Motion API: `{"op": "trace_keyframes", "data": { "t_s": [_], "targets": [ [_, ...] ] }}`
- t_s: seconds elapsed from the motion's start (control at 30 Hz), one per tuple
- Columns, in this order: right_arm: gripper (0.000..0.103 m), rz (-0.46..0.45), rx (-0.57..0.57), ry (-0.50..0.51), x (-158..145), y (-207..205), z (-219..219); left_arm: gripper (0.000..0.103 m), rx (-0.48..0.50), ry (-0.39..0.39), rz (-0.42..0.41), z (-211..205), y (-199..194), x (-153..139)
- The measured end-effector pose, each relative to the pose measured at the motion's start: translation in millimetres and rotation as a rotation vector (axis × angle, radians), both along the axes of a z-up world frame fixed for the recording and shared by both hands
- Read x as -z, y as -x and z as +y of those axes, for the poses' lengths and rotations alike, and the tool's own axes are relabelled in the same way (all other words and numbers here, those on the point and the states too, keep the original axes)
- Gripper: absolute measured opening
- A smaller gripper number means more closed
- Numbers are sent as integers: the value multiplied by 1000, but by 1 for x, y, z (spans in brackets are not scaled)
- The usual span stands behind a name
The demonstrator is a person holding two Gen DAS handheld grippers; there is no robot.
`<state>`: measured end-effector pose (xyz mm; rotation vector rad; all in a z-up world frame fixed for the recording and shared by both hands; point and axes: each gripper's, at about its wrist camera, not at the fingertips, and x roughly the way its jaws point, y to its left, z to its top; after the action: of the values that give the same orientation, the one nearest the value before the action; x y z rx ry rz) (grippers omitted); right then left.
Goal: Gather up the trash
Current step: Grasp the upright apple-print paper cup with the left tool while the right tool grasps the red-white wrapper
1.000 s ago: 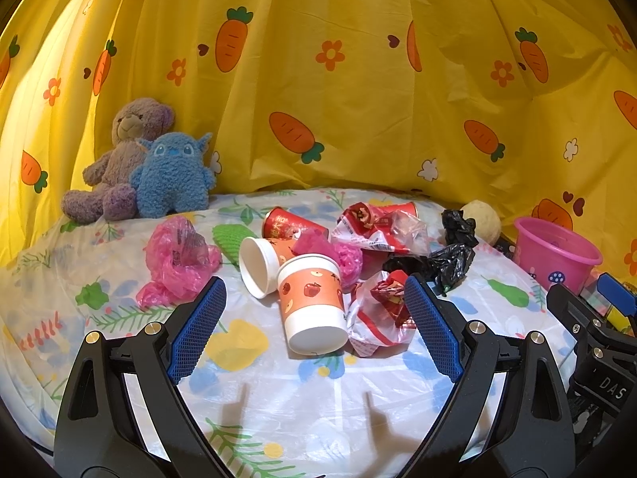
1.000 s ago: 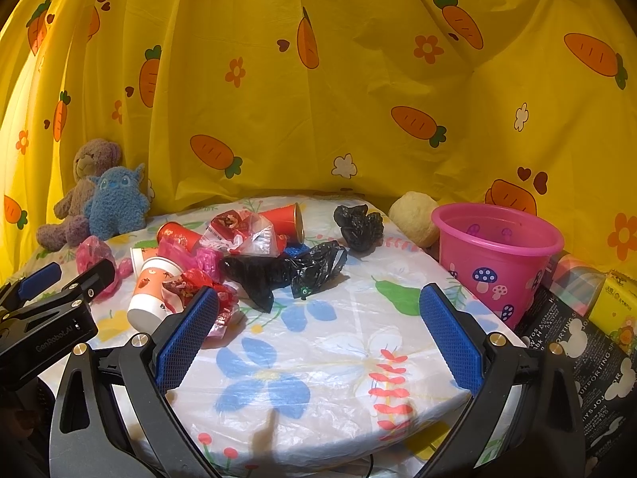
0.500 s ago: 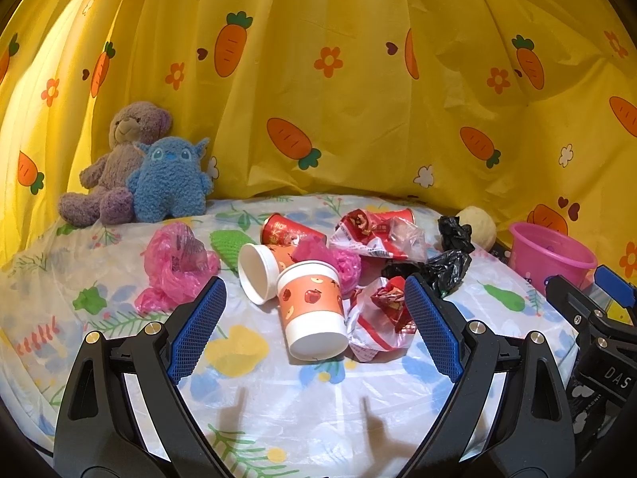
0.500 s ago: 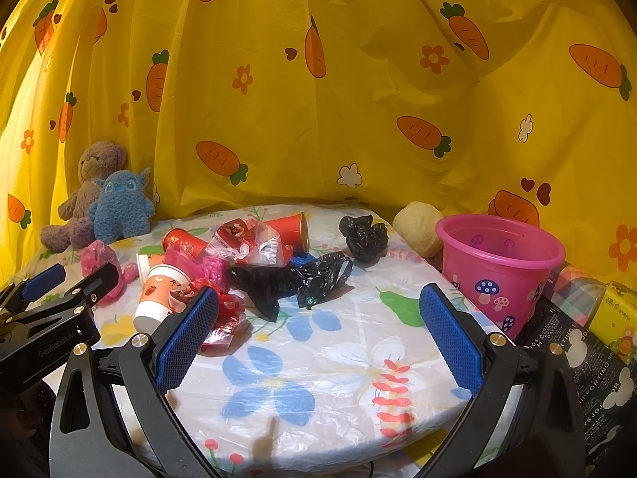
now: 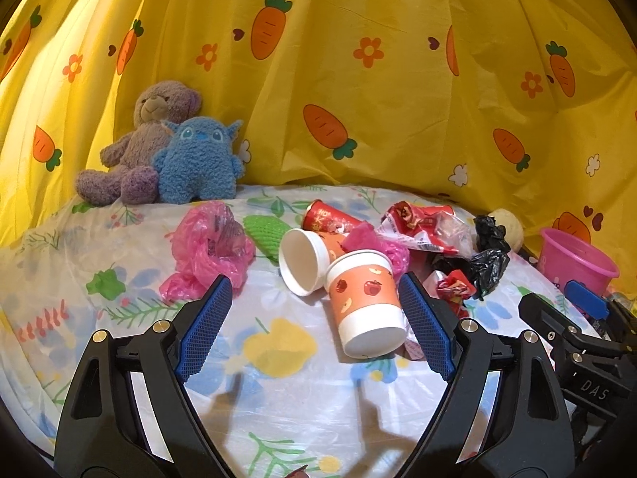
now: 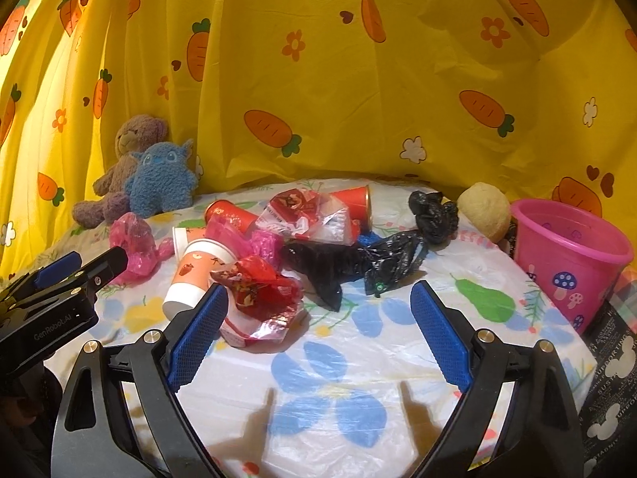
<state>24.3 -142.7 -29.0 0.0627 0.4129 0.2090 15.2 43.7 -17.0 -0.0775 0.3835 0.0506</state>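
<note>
L gripper (image 5: 314, 326) hangs low over the table (image 5: 278, 406), jaws wide apart but closing, nothing pressed between them. An orange apple-print cup (image 5: 364, 302) lies on its side just ahead, base toward the camera, right beside the R-hand pad, no contact visible. A 2nd paper cup (image 5: 302, 259) lies behind it, mouth toward the camera; a red cup (image 5: 330, 217) lies further back.

R gripper (image 6: 318, 330) also wide apart and closing, only bare tablecloth between the pads. A red crumpled wrapper (image 6: 258, 290) sits just off its L pad; a black plastic bag (image 6: 350, 263) lies ahead, near centre.

Counts, R wrist view: 4 cups (2 orange/white, 2 red), 2 black bags, incl. a small black wad (image 6: 434, 215), 2 pink bags: 1 pink bag (image 5: 207, 247) at L, 1 in the pile. 2 red-print wrappers. 1 pink bucket (image 6: 569, 259) at the table's R edge. 2 plush toys by the curtain: brown bear (image 5: 139, 143), blue plush (image 5: 199, 159). 1 yellowish ball (image 6: 483, 211).
</note>
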Motion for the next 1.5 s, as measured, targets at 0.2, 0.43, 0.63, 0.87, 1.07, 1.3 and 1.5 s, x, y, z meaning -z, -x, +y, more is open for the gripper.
{"op": "trace_keyframes", "data": {
  "t_s": [0.2,0.43,0.63,0.87,1.07,1.3,1.5],
  "targets": [
    [78,35,-76,22,7,-24,27,84,-21,-30,2,4,-3,3],
    [54,110,-148,37,18,-54,44,84,-36,-31,9,12,-10,6],
    [30,108,-176,58,24,-55,45,84,-12,-29,32,11,-16,12],
    [20,61,-165,53,18,-38,34,84,61,-19,69,-1,-25,19],
    [19,28,-124,19,12,-21,12,84,137,-21,136,-20,-42,27],
    [19,8,-74,-9,5,-7,-14,82,209,-51,255,-42,-72,40],
    [19,1,-59,-25,4,-2,-25,57,240,-35,312,-43,-80,50]
  ]
}}
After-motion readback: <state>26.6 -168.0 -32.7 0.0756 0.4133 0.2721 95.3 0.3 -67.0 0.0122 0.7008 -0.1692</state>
